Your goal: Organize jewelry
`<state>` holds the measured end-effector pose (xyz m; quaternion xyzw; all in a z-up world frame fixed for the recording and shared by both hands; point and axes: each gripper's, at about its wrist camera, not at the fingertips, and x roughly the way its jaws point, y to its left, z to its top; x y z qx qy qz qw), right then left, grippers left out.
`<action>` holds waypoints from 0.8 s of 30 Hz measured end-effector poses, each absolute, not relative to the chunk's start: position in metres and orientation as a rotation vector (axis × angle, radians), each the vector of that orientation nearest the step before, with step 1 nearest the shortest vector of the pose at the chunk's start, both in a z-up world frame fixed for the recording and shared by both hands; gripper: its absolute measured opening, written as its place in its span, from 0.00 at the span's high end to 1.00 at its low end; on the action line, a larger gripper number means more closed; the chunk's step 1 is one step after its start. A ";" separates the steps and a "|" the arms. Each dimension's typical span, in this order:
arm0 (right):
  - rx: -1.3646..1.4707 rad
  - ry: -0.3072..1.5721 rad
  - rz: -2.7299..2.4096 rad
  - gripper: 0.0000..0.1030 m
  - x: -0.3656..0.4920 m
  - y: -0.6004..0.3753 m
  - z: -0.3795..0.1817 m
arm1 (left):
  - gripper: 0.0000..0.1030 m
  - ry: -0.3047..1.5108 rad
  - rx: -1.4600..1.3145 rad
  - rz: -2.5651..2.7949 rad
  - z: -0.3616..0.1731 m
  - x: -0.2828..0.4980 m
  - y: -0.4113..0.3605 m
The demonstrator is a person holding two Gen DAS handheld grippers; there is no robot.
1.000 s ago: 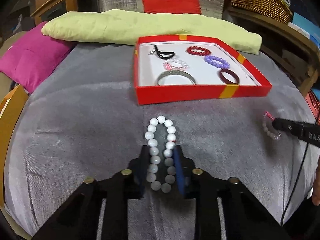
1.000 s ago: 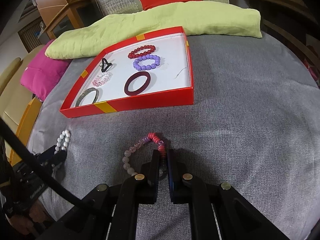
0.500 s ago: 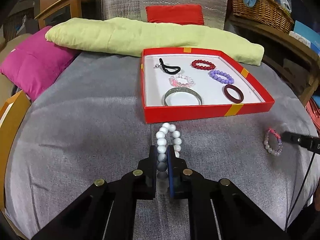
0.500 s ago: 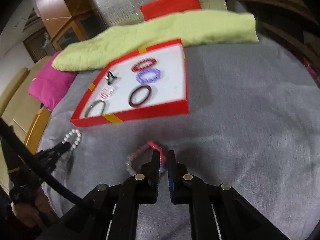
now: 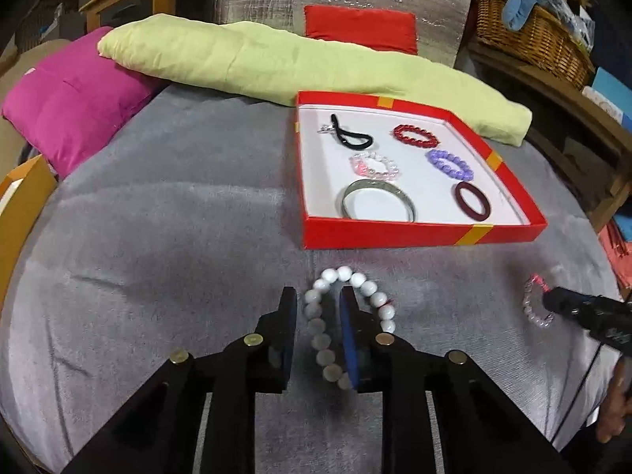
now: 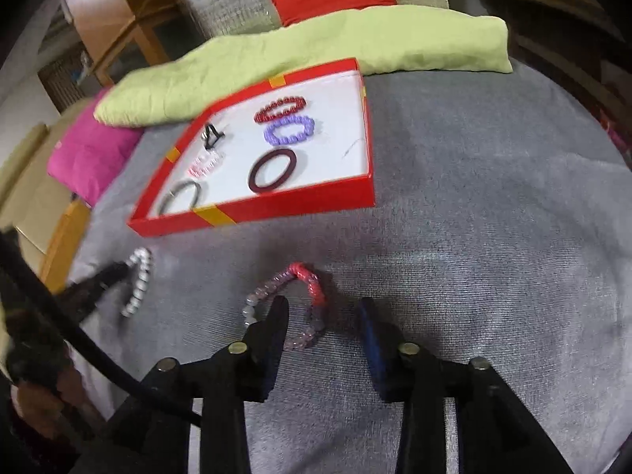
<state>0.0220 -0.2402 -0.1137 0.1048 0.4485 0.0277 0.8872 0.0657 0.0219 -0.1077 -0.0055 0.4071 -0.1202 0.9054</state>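
Note:
A white bead bracelet (image 5: pixel 322 322) lies on the grey cloth, one strand between the fingers of my open left gripper (image 5: pixel 318 302), the other strand outside the right finger. A pink and clear bead bracelet (image 6: pixel 304 280) lies on the cloth between the fingers of my open right gripper (image 6: pixel 324 310), near its left finger. The red tray (image 5: pixel 418 233) ahead holds a black hair tie, red, purple and pink bead bracelets, a silver bangle and a dark red bangle. The right gripper's tip (image 5: pixel 553 298) shows beside the pink bracelet (image 5: pixel 531 308) in the left wrist view.
A long green pillow (image 5: pixel 276 63) lies behind the tray, a magenta cushion (image 5: pixel 67 106) at the left. A wicker basket (image 5: pixel 529 39) stands on a shelf at the back right. A wooden edge (image 5: pixel 19 201) runs along the left.
Both grippers have opened from shut. The white and the pink bracelets now lie loose on the cloth between the fingers.

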 end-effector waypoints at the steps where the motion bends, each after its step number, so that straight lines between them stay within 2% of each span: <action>1: 0.188 0.927 0.045 0.83 0.022 -0.238 -0.114 | 0.77 0.850 -0.001 -0.259 -0.110 0.067 0.019; 3: 0.146 0.914 0.026 0.91 0.021 -0.235 -0.113 | 0.77 0.865 0.030 -0.247 -0.115 0.069 0.015; 5: 0.133 0.902 0.019 0.91 0.019 -0.233 -0.113 | 0.78 0.871 0.049 -0.245 -0.119 0.070 0.013; 6: 0.128 0.895 0.017 0.91 0.018 -0.233 -0.113 | 0.87 0.869 0.055 -0.255 -0.119 0.070 0.012; 7: 0.126 0.889 0.014 0.92 0.017 -0.233 -0.112 | 0.89 0.871 0.057 -0.266 -0.118 0.069 0.011; 24: 0.249 0.867 0.019 0.92 0.014 -0.258 -0.106 | 0.90 0.867 0.113 -0.438 -0.122 0.046 -0.034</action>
